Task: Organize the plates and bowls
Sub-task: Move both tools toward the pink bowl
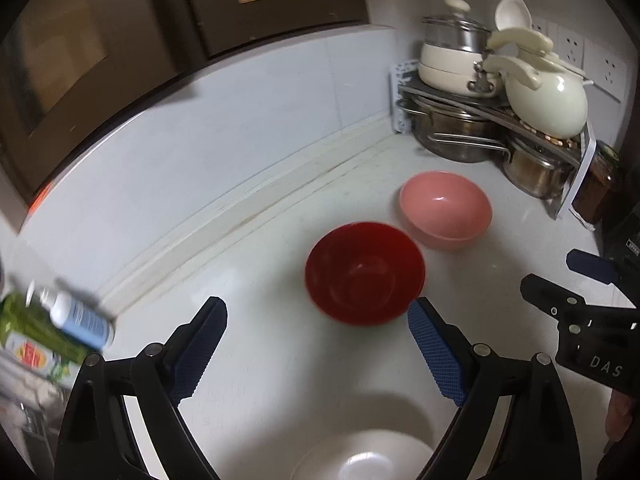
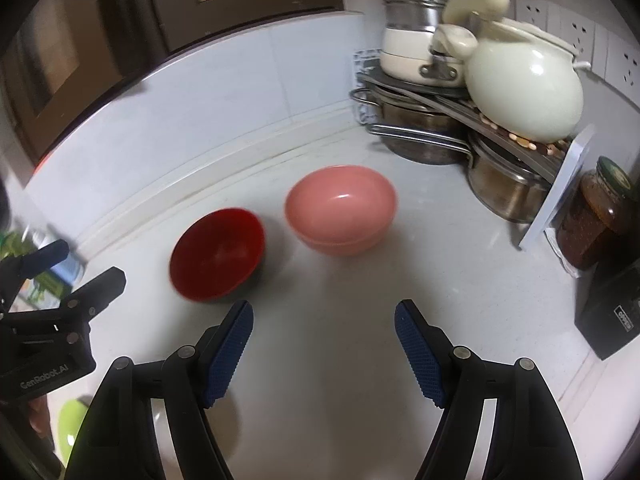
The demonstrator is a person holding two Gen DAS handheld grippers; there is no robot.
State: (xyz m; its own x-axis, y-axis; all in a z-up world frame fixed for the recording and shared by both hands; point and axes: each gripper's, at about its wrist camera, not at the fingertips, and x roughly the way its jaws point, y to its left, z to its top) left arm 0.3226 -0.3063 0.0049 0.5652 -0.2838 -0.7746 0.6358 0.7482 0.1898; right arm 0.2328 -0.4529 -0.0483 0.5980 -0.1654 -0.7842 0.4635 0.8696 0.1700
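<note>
I have both grippers hanging over the white worktop (image 2: 340, 320) with nothing in either: the left gripper (image 1: 318, 342) has its jaws spread wide, the red bowl (image 1: 364, 272) sitting just beyond and between them, and the right gripper (image 2: 324, 344) is spread just as wide, aimed at bare surface short of the pink bowl (image 2: 340, 210). Taking the red bowl as my marker, the pink one stands just to its right and a little farther back toward the wall, close but not quite touching as far as I can tell; a white bowl (image 1: 364, 456) sits nearer than the red one, under the left gripper, and a green dish edge (image 2: 74, 420) shows at the lower left of the right wrist view. My worry is the rims: both bowls look smooth and glossy, so a pinch on one wall could slip or tip the bowl, and closing on the red bowl's right side could knock its pink neighbour. The two grippers are also near one another, so reaching for adjacent bowls together risks a clash. Far right of the red bowl, a corner rack (image 2: 460, 112) stacked with steel pots and a cream pot (image 2: 524, 92), and a jar (image 2: 592, 220), would punish an overshoot. The worktop is pale and shiny, backed by light tiles beneath a dark-framed window (image 1: 100, 40); bottles (image 1: 80, 320) crowd the far left.
</note>
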